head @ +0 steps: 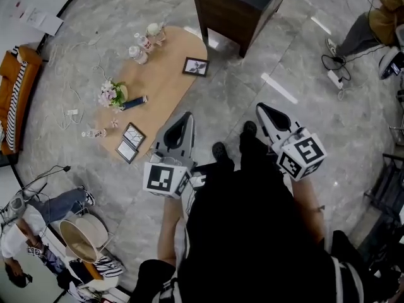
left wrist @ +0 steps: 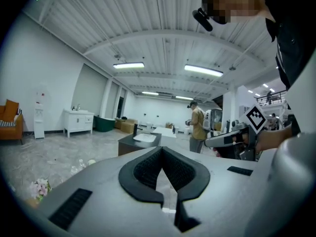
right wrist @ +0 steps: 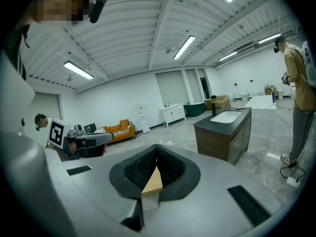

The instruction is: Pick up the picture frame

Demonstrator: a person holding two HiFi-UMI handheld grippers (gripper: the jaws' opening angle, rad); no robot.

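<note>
A black picture frame (head: 195,66) with a flower print lies flat at the far right side of the low wooden table (head: 165,74). Two more small frames (head: 130,142) lie at the table's near end. My left gripper (head: 187,116) hovers over the floor just right of that near end, its jaws shut and empty (left wrist: 161,148). My right gripper (head: 261,108) hangs over bare floor further right, also shut and empty (right wrist: 157,146). A strip of the table (right wrist: 153,180) shows through the right gripper's jaws. Neither gripper touches a frame.
On the table stand a flower bunch (head: 112,94), bottles (head: 142,43) and a blue object (head: 134,102). A dark cabinet (head: 237,8) stands beyond the table. An orange sofa (head: 12,100) is at left, a basket (head: 85,235) and a person at lower left, cables (head: 72,113) on the floor.
</note>
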